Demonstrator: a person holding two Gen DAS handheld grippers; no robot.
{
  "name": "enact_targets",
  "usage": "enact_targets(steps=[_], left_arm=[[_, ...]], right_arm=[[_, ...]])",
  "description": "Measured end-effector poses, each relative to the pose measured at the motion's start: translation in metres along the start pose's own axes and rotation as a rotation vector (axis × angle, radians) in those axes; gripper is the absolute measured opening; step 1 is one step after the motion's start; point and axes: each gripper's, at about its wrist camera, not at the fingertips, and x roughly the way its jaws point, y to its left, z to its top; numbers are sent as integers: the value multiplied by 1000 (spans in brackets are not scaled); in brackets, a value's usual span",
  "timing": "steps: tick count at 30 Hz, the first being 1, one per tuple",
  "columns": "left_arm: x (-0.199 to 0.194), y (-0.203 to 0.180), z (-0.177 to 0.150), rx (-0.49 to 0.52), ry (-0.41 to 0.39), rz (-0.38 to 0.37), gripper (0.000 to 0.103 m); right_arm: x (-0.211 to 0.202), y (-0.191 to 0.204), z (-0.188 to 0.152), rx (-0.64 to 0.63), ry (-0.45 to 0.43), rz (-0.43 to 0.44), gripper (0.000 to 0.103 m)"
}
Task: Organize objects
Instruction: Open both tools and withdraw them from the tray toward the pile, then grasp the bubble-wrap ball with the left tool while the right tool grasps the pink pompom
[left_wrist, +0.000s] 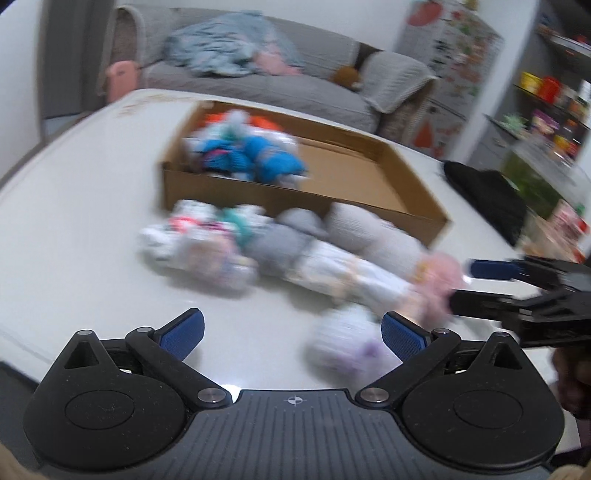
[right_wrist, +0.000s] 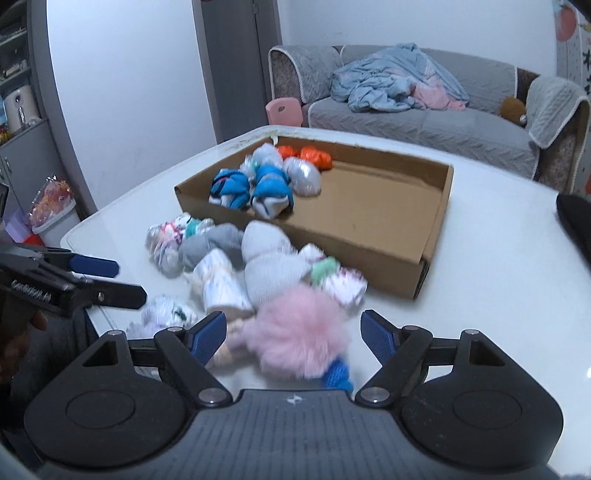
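Note:
A shallow cardboard box (right_wrist: 436, 221) (left_wrist: 388, 218) lies on the white table (right_wrist: 480, 295) with blue (right_wrist: 269, 188), white and orange (right_wrist: 316, 157) sock balls in its left end. Several rolled socks lie in a pile before the box: grey ones (right_wrist: 269, 266) (left_wrist: 291, 236), white ones (right_wrist: 221, 284), and a fluffy pink one (right_wrist: 299, 332) (left_wrist: 439, 280). My right gripper (right_wrist: 293, 334) is open, its jaws either side of the pink sock. My left gripper (left_wrist: 291, 334) is open and empty above the table's near edge, a white-purple sock ball (left_wrist: 347, 339) by its right finger. The left wrist view is blurred.
A grey sofa (right_wrist: 424, 122) with a blue blanket (right_wrist: 395, 79) stands behind the table. A black object (left_wrist: 487, 199) lies on the table's right side. Shelves with jars (left_wrist: 546, 107) are at the right, a pink chair back (right_wrist: 284, 110) beyond the table.

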Motion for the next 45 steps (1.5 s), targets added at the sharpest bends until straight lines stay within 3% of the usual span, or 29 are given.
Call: enact_targets(steps=[6,13,30,36,40,45], left_arm=[[26,-27,-6,91,15,-22,102],[31,-12,-8,63,25,-14,102],[23,10,-11,51,10,-39,103],[20,6,-18,104,0,-20,103],[26,-12,-28,239,-6,64,102],[31,-23,-29,293,-22,62,92]], right_arm=[[14,-7,-4,26,-11,-1,76],[16,-24,-22,98,10,7,50],[12,-37,-30,110,-2,-40,57],[12,-36,-30,102,-2,-42,58],[12,-35,-30,100,-5,-42,60],[12,-33,-31,98,-10,-38,60]])
